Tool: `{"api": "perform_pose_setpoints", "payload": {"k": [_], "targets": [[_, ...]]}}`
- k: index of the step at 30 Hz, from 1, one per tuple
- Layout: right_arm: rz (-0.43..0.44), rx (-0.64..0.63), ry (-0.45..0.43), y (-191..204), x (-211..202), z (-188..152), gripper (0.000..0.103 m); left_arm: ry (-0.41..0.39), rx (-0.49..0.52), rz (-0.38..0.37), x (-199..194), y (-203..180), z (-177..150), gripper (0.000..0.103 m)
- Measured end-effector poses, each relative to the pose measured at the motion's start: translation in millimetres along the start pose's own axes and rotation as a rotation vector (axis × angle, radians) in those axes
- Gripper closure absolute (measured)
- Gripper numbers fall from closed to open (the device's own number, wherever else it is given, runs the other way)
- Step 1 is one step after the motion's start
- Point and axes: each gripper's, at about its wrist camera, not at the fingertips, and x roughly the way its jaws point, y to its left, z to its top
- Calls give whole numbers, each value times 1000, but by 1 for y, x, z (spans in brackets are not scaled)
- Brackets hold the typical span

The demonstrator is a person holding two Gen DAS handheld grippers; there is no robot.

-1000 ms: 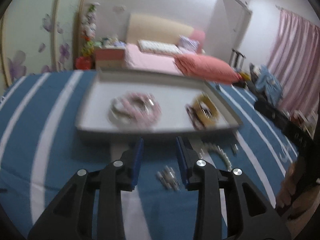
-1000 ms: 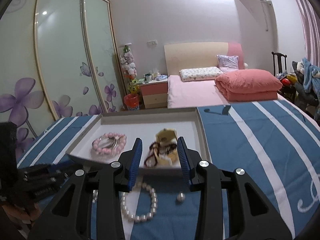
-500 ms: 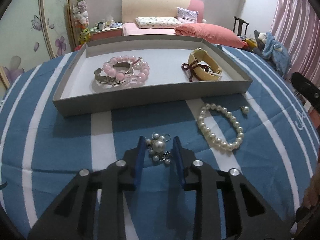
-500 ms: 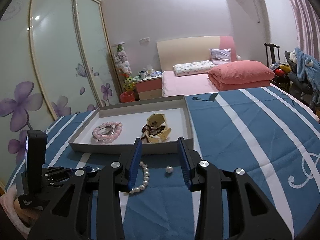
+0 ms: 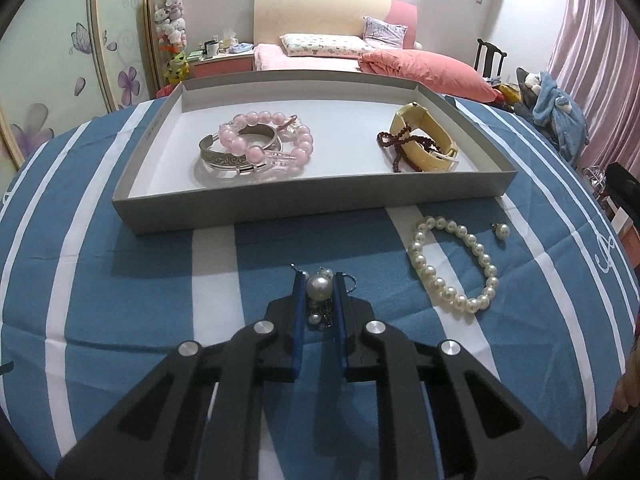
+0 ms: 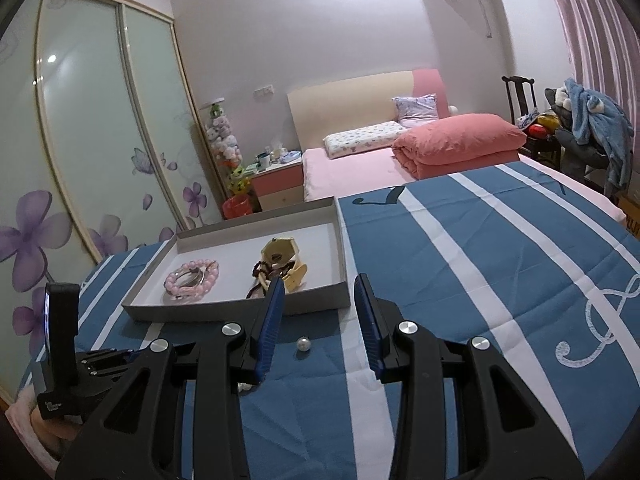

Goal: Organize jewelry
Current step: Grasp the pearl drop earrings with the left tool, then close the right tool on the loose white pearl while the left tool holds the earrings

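Step in hand, judged: picking up the pearl brooch [image 5: 319,288] from the striped cloth [image 5: 140,288], just in front of the tray [image 5: 256,216]. The left gripper [image 5: 318,300] had its jaws closing around the brooch; the blue pads looked to be touching the large pearl on both sides. The right gripper [image 6: 318,312] hovered with jaws apart and nothing between them, above a loose pearl earring [image 6: 303,344].

The next move likely calls for a straight lift and a carry over the tray's near wall, without snagging the dangling wire.

The brooch was a cluster: one large white pearl, smaller pearls below, thin dark metal loops. The pearl bracelet [image 5: 452,264] still lay outside the tray.
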Motion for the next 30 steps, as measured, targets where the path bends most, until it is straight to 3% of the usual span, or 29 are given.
{"api": "perform_pose_setpoints", "payload": {"k": [9, 22, 30], "targets": [[-44, 41, -36, -21, -7, 10, 65, -8, -45, 45, -6, 23, -4, 89], [-49, 47, -29, -26, -3, 12, 65, -23, -193, 89, -29, 90, -19, 90], [-46, 35, -15, -22, -1, 12, 65, -72, -247, 56, -46, 109, -15, 90]]}}
